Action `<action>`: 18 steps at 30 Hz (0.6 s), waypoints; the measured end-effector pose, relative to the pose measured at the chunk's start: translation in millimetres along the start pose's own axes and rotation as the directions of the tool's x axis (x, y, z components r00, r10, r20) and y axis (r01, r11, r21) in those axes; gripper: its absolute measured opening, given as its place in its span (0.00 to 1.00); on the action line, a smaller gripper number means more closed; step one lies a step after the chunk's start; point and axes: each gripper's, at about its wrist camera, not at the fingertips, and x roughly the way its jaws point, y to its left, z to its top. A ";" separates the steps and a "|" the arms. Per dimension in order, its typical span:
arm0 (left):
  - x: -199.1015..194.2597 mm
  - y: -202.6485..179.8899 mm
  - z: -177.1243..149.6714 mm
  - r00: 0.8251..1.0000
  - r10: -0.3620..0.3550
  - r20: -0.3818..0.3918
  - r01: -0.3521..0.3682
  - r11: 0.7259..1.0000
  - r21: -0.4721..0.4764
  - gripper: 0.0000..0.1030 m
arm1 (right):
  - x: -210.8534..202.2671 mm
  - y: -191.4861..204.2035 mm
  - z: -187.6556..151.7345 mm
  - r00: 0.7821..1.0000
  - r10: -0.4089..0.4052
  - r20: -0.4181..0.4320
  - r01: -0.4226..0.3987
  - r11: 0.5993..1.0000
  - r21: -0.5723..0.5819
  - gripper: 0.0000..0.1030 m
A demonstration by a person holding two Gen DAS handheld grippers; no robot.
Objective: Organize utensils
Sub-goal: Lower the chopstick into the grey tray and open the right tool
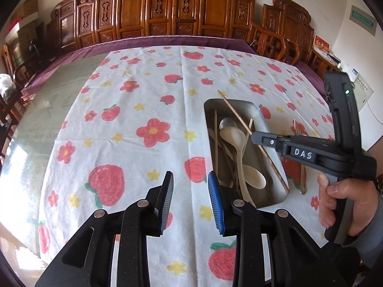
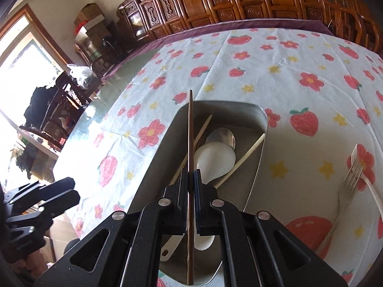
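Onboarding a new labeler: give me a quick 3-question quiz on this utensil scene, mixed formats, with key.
1. True or false: the right gripper is shut on a dark chopstick above the metal tray.
2. Multiple choice: where is the fork?
A. in the tray
B. on the tablecloth beside the tray
C. in the left gripper
3. Fill in: the left gripper is open and holds ____.

Key:
1. True; the chopstick is pinched between its pads.
2. B; it lies on the flowered tablecloth, outside the tray.
3. Nothing; only cloth shows between its fingers.
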 end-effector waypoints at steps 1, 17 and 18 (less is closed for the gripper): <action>-0.8 0.9 -0.1 1.000 0.003 0.002 -0.003 1.000 -0.001 0.27 | 3.4 0.0 -1.5 1.000 -0.001 -0.005 0.001 1.000 0.006 0.06; -10.6 -16.9 -5.6 1.000 0.014 0.022 -0.014 1.000 -0.004 0.27 | -16.4 -7.0 -3.1 0.999 0.012 0.045 -0.009 0.997 -0.070 0.09; -10.5 -20.0 -5.3 1.000 0.014 0.024 -0.014 1.000 -0.002 0.28 | -29.6 -10.8 -4.0 0.998 0.013 0.067 -0.007 0.997 -0.083 0.09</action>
